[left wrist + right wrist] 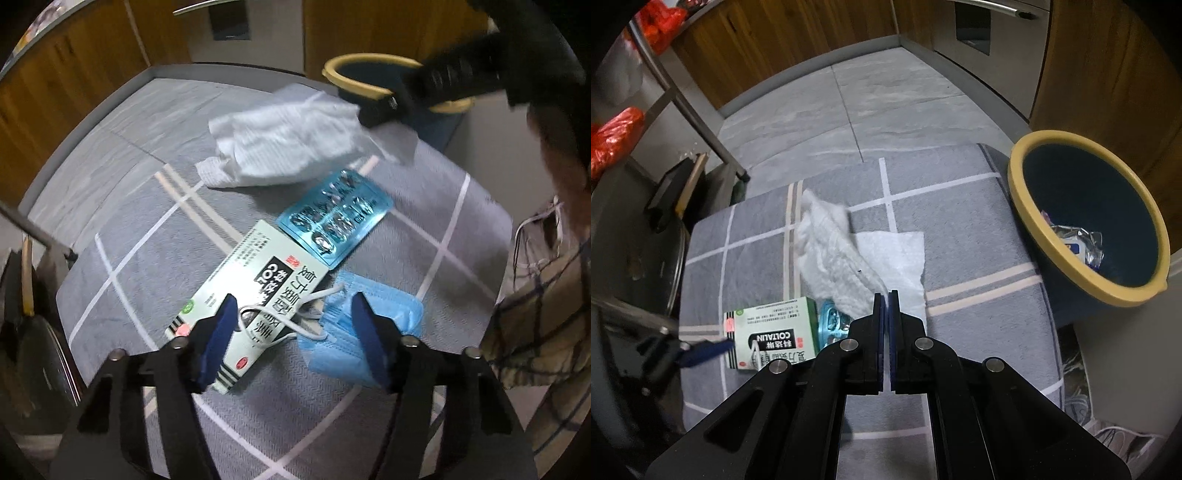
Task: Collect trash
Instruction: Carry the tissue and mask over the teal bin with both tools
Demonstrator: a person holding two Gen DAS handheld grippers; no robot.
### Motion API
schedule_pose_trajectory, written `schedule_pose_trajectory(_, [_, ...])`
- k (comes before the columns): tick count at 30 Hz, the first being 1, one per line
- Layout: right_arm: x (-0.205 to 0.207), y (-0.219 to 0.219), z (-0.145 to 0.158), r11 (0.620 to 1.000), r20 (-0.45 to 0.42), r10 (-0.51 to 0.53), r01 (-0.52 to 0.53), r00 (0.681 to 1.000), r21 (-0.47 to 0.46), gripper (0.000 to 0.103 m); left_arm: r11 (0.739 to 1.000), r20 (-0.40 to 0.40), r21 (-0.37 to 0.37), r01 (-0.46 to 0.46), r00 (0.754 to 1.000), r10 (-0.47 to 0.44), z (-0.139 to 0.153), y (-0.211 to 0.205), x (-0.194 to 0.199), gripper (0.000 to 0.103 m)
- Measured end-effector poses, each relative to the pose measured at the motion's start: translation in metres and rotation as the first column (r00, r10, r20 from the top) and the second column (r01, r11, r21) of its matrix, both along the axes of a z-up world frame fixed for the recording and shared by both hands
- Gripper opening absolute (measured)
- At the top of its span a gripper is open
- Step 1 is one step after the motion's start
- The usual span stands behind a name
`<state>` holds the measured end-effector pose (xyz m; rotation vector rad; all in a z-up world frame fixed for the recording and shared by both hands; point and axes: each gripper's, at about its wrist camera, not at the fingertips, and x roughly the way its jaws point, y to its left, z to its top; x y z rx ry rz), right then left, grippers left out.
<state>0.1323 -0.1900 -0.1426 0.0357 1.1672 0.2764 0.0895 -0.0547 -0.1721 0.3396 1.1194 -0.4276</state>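
While the right gripper (885, 295) has its blue pads pressed together on a corner of the tissue (846, 254), that white, crinkled sheet trails away ahead of the jaws, one flat layer spread on the grey checked cloth (979, 229) and a bunched fold rising up and to the left. Right of these jaws, beyond the cloth's edge, stands the bin (1067, 280), dark blue with a yellow rim, with crumpled foil wrappers in its bottom. Left of the jaws lies the green-and-white medicine box (775, 325), and the blue blister pack (833, 321) peeks out between box and tissue. The left gripper (291, 317) hangs over the cloth with its jaws spread, nothing pinched; no pad can be seen touching anything. Between its pads lie one end of the medicine box and the white ear loops of a blue face mask (332, 339), which sits crumpled under the right-hand pad. Ahead of these jaws the blister pack rests against the box's far end, and further on is the tissue with the other gripper on it, before the bin. A plaid sleeve (543, 314) shows at the right edge.
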Motion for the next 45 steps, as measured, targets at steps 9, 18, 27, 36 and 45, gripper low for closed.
schedule_pose_trajectory(9, [-0.001,-0.007,0.013,0.999,0.029,-0.001,0.000,1.000,0.037,0.003,0.996,-0.023,0.064,0.069,0.997,-0.067,-0.018,-0.018,0.003,0.009])
schedule_pose_trajectory(18, [-0.001,-0.011,0.035,0.998,0.082,-0.009,0.004,0.997,0.064,0.003,0.997,0.039,-0.074,0.015,0.999,-0.012,0.020,-0.010,0.010,0.001])
schedule_pose_trajectory(27, [-0.002,-0.021,0.071,0.995,0.175,-0.020,0.003,0.984,0.098,0.003,0.988,0.142,-0.157,0.005,0.990,0.018,0.062,-0.010,0.009,0.001])
schedule_pose_trajectory(36, [-0.003,-0.057,0.125,0.990,0.319,-0.097,0.060,0.943,0.125,0.003,0.972,0.191,-0.229,-0.052,0.977,0.097,0.098,0.004,0.013,0.001])
schedule_pose_trajectory(45, [0.011,-0.096,0.159,0.989,0.429,-0.146,0.128,0.892,0.070,0.003,0.973,0.245,-0.223,-0.065,0.962,0.120,0.127,-0.001,0.020,0.001])
